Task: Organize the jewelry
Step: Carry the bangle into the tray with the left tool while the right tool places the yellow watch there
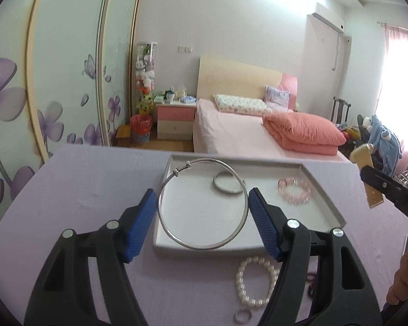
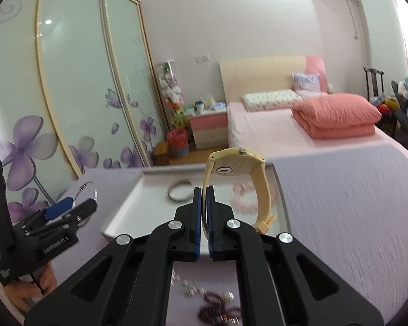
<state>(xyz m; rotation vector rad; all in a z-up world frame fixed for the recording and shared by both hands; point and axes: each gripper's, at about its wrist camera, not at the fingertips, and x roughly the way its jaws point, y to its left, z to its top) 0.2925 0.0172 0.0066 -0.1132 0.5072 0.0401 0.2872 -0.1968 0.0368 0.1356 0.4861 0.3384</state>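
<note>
My left gripper (image 1: 202,198) is shut on a large silver bangle (image 1: 176,233), which spans the gap between the blue pads and hangs above the grey tray (image 1: 198,250). In the tray lie a small silver bangle (image 1: 228,183) and a pink bead bracelet (image 1: 295,190). My right gripper (image 2: 203,190) is shut on the strap of a pale yellow watch (image 2: 236,167), lifted over the tray (image 2: 133,203). In the left wrist view the watch (image 1: 363,154) shows at the right edge.
On the lilac tabletop in front of the tray lie a pearl bracelet (image 1: 254,282), a small ring (image 1: 243,316) and a dark bead necklace (image 2: 217,307). A bed (image 1: 244,133), a nightstand and wardrobe doors stand beyond the table's far edge.
</note>
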